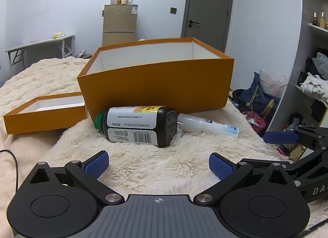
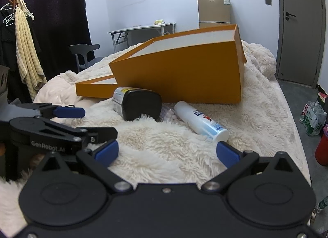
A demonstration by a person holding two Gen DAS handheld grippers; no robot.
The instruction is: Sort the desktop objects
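From your left wrist view, the dark bottle [image 1: 139, 125] lies on its side on the fluffy blanket [image 1: 153, 164], touching the front wall of the orange box [image 1: 155, 86]. Square up across its flat sides before closing. Your left claw [image 1: 158, 165] is spread wide and empty, short of the bottle.

From your right wrist view, the white bottle [image 2: 202, 122] lies just beside the dark one; small pale bits between them may be pills. Your right claw [image 2: 167, 152] gapes wide, holding nothing, one pad near the bottle's base.

Fluffy cream blanket [image 1: 155, 162] carries orange box [image 1: 155, 86], lid [image 1: 45, 112], dark bottle [image 1: 139, 125], white bottle [image 1: 207, 125].
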